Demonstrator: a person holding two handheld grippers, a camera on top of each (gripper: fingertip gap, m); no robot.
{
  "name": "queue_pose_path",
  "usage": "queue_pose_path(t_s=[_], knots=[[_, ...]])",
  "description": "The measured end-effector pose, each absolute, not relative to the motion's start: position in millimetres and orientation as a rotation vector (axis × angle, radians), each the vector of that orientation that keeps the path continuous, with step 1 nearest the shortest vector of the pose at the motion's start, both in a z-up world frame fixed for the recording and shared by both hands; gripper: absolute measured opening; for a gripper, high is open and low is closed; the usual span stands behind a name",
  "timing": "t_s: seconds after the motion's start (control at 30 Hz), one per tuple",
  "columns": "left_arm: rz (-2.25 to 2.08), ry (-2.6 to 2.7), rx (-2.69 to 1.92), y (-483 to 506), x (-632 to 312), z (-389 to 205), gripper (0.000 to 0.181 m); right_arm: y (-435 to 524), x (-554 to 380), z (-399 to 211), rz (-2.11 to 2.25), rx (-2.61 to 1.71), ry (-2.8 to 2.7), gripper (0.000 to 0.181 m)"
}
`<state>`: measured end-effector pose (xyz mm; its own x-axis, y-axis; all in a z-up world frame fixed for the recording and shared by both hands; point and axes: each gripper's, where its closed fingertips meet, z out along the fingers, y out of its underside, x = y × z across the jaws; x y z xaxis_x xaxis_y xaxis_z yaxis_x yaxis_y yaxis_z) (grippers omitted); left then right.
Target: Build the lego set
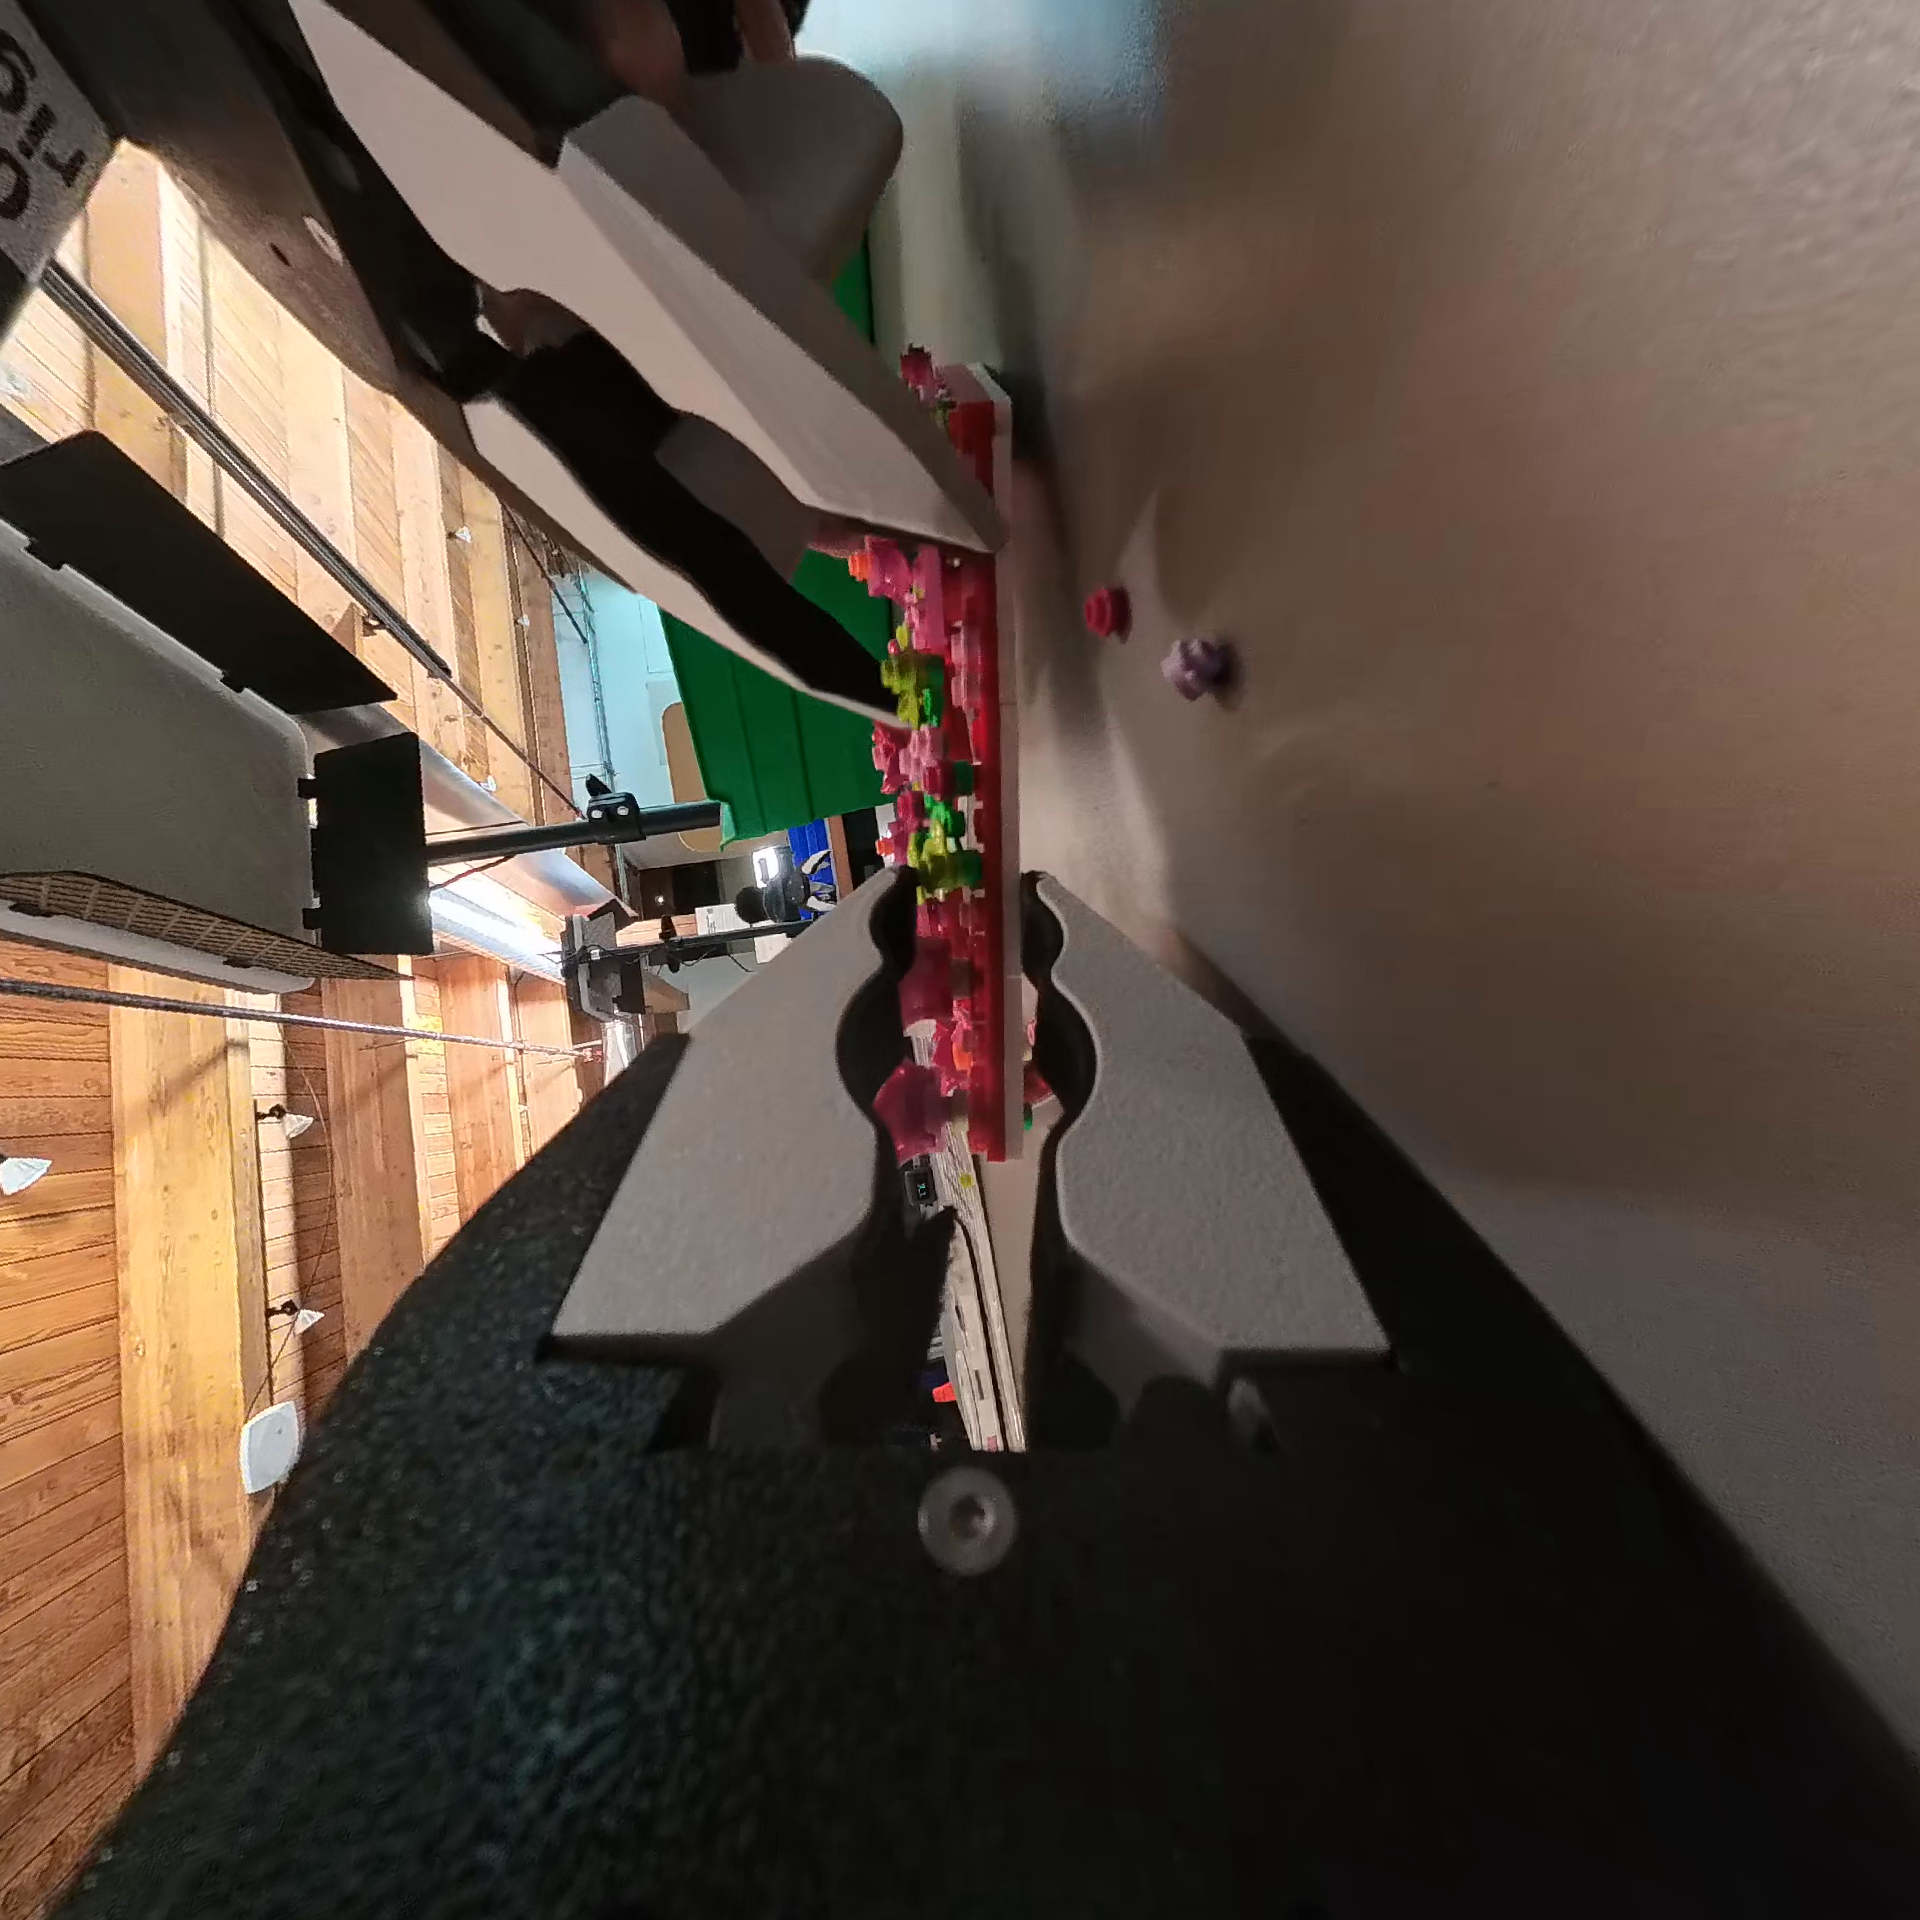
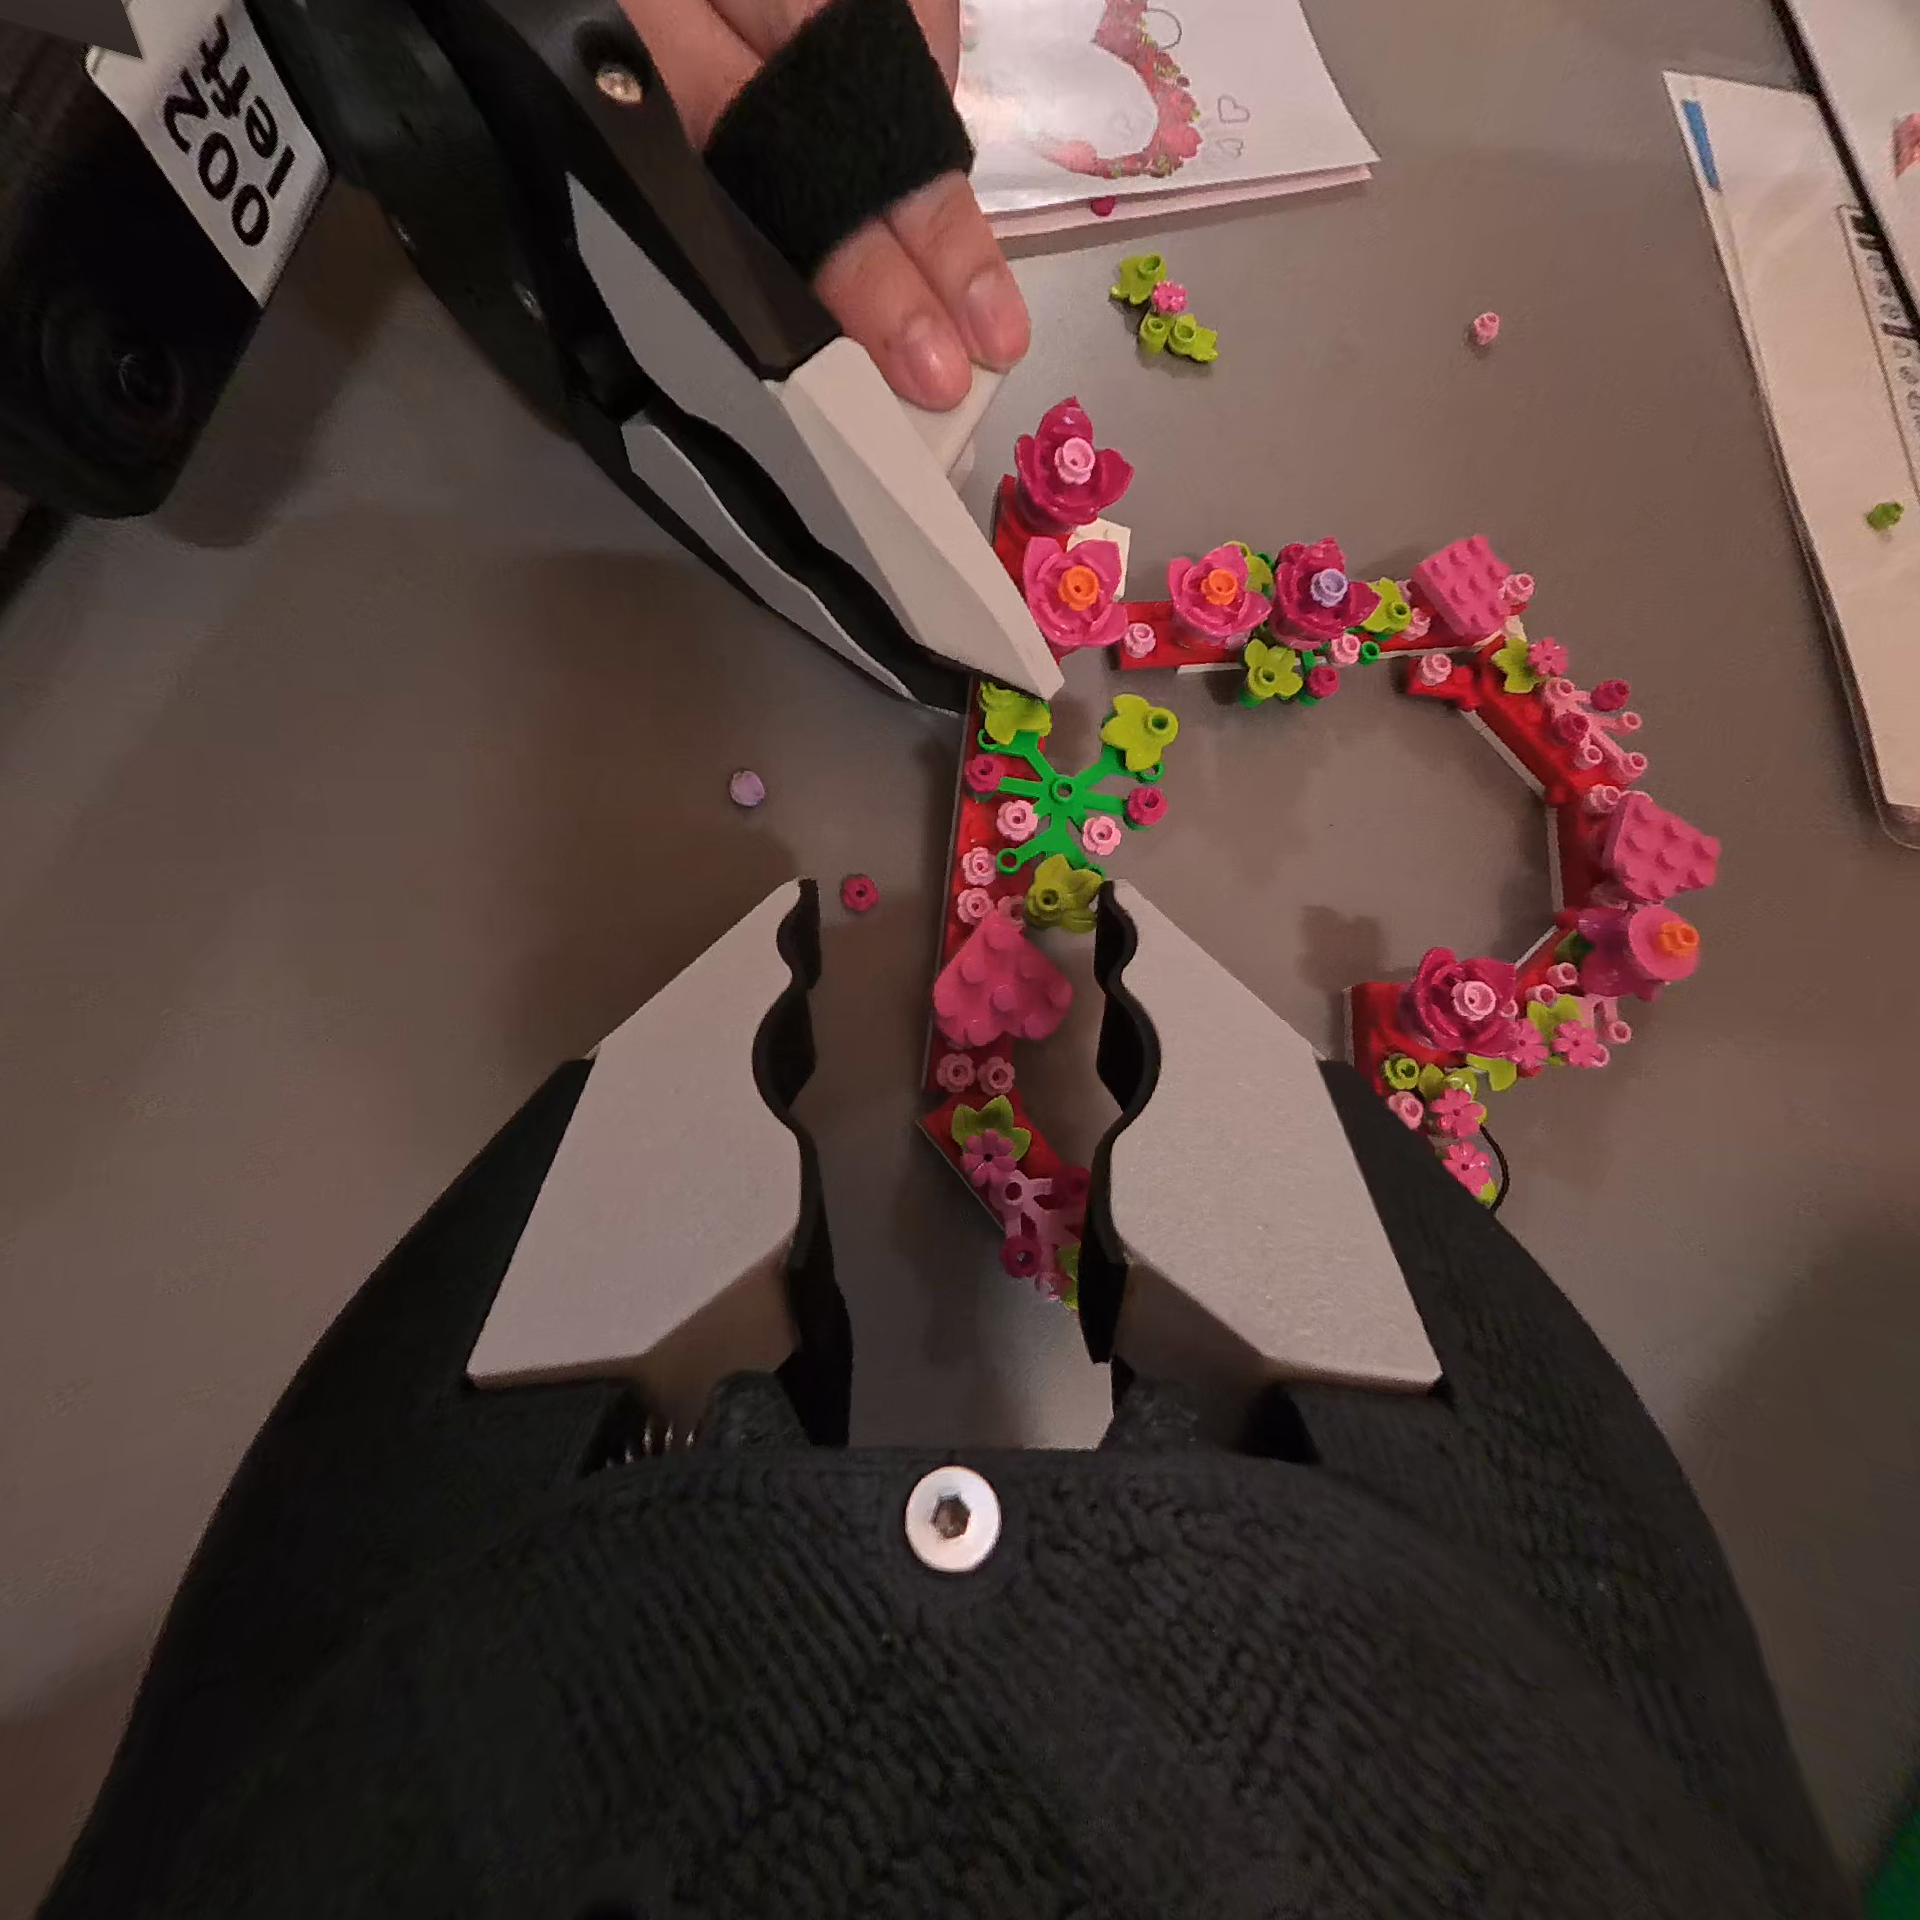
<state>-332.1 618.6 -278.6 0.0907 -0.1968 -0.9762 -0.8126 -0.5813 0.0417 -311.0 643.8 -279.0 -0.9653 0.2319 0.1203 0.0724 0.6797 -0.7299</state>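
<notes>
A red heart-shaped lego frame (image 2: 1153,646) covered with pink flowers and green leaves lies on the grey table (image 2: 416,831). My left gripper (image 1: 966,883) is shut on the frame's edge (image 1: 987,727), one finger above it and one below. In the right wrist view it (image 2: 1029,681) reaches in from the upper left to the frame's top-left corner. My right gripper (image 2: 956,894) is open and straddles the frame's left strip, with a pink heart piece (image 2: 997,987) between its fingers. It also shows in the left wrist view (image 1: 940,623), above the frame.
A lilac stud (image 2: 746,788) and a magenta stud (image 2: 858,891) lie loose left of the frame. A leaf cluster (image 2: 1158,312) and a pink stud (image 2: 1486,327) lie behind it. An instruction booklet (image 2: 1143,94) is at the back, with papers (image 2: 1787,416) on the right. The left gripper's tips are roughly 4 cm from the right gripper's. It is some 4 cm from my right tips to the lilac stud (image 2: 746,788).
</notes>
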Motion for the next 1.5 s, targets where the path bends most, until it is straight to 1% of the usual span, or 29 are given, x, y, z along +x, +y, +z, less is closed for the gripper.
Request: queue_pose_path(t_s=[0.23, 0.5, 0.67, 0.73, 0.93, 1.03, 1.17, 1.37, 1.5], knots=[[1.519, 0.993, -1.855, 618.5, -332.3, -279.3, 0.017, 645.6, -309.4, -282.4, 1.085, -0.215, -2.676, 0.048], [1.500, 0.991, -1.877, 617.5, -332.7, -281.3, 0.017, 647.1, -312.4, -289.0, 0.885, -0.089, -2.578, 0.046], [1.497, 0.982, -1.879, 617.3, -333.0, -281.3, 0.017, 650.8, -317.8, -289.1, 0.743, 0.015, -2.450, 0.036], [1.492, 0.975, -1.883, 617.1, -333.4, -281.5, 0.017, 652.0, -319.8, -287.2, 0.707, 0.048, -2.393, 0.036], [1.479, 0.960, -1.891, 617.0, -334.2, -282.3, 0.017, 652.2, -321.9, -282.0, 0.620, 0.168, -2.248, 0.044], [1.472, 0.955, -1.894, 616.9, -334.4, -282.6, 0.017, 648.7, -321.8, -281.5, 0.580, 0.242, -2.188, 0.044], [1.466, 0.944, -1.894, 616.8, -334.6, -282.3, 0.017, 647.8, -323.2, -281.1, 0.541, 0.300, -2.132, 0.043], [1.448, 0.875, -1.916, 615.6, -340.0, -279.4, 0.017, 649.4, -327.9, -283.3, 0.496, 0.344, -2.066, 0.035], [1.455, 0.876, -1.918, 614.9, -341.5, -280.1, 0.016, 649.6, -331.2, -283.2, 0.505, 0.332, -2.038, 0.035]])
